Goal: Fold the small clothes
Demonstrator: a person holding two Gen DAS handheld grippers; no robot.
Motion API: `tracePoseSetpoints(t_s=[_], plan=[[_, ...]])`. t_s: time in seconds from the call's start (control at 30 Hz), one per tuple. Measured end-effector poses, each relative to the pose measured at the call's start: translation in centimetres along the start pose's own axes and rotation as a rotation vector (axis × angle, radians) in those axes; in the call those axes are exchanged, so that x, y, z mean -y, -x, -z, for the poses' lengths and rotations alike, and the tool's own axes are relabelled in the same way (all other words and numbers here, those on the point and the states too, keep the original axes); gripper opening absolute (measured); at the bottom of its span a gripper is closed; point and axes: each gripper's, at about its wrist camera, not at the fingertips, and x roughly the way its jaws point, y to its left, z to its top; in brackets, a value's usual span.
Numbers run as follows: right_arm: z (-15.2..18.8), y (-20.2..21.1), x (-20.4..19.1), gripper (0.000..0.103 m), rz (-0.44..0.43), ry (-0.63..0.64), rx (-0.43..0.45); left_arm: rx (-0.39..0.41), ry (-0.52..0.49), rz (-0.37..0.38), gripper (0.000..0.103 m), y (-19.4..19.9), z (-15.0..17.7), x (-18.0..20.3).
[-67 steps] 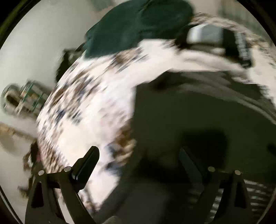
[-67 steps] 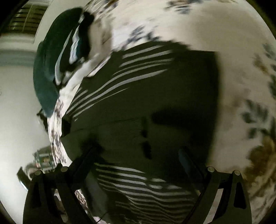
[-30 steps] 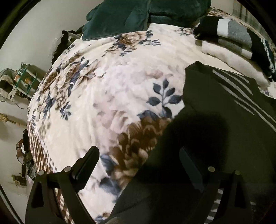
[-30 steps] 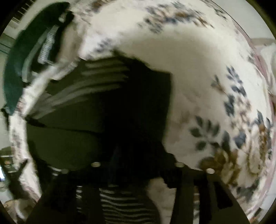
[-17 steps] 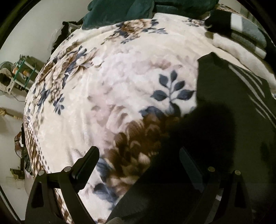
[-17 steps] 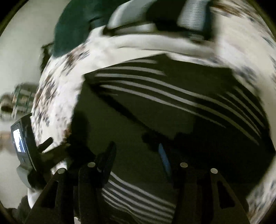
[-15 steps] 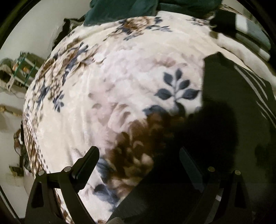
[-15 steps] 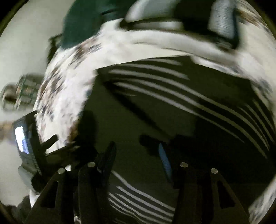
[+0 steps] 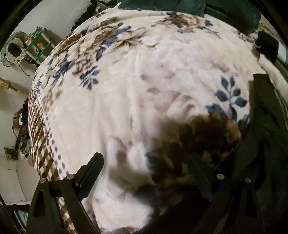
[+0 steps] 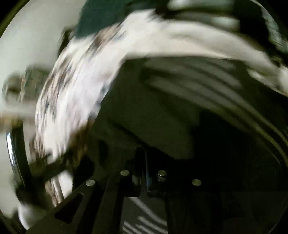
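**Right Gripper Pinched Shut at the Dark Striped Garment, Left Gripper Spread Over the Blanket**

The left gripper (image 9: 144,162) points steeply down at a cream plush blanket with blue and brown flowers (image 9: 126,90), its two black fingers (image 9: 90,169) spread wide with nothing between them. Under it lies blanket, shaded by the tool; the dark garment with thin pale stripes (image 9: 266,144) lies at the right edge of that view, its near edge just beside the right finger but not between the pair.

The right wrist view is heavily blurred. The right gripper (image 10: 142,162) has its fingers drawn together — no gap shows between the tips. They sit right at the surface of the dark garment (image 10: 180,117), which fills the middle and right of the view, its pale stripes (image 10: 207,84) curving across the upper part. Whether a fold of cloth is caught between the tips cannot be told through the blur and darkness.

A dark green cushion (image 9: 180,5) lies at the far end of the blanket, and a folded black-and-grey cloth (image 9: 266,46) sits at the far right — beyond the garment.
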Motion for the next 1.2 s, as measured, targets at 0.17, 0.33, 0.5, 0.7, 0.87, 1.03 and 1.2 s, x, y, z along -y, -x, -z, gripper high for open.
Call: tracePoseSetpoints(t_s=[0.17, 0.33, 0.5, 0.7, 0.87, 1.03, 1.2], plan=[[-0.6, 1.4, 3.3, 0.015, -0.142, -0.14, -0.102, 0.049, -0.048, 0.032, 0.095, 1.8, -0.7, 1.5], [4.2, 7.4, 11.2, 0.051, -0.082, -0.385, -0.035, 0.1, -0.111, 0.085, 0.095, 3.8, -1.9, 3.6], [12.6, 14.6, 20.7, 0.066, 0.197, -0.65, 0.042, 0.151, -0.228, 0.063, 0.095, 3.5, -4.2, 7.7], [19.0, 13.6, 25.5, 0.068, 0.163, -0.813, -0.015, 0.128, -0.303, 0.048, 0.095, 1.0, -5.6, 11.9], [19.5, 13.7, 24.7, 0.003, 0.146, -0.809, 0.107, 0.133, -0.343, -0.026, 0.095, -0.2, -5.7, 13.2], [17.5, 19.2, 21.7, 0.002, 0.19, -0.696, 0.286, 0.153, -0.354, -0.051, 0.095, 0.5, -5.6, 13.0], [16.4, 19.6, 23.7, 0.002, 0.225, -0.648, 0.26, 0.164, -0.315, -0.055, 0.095, 1.1, -5.5, 12.3]])
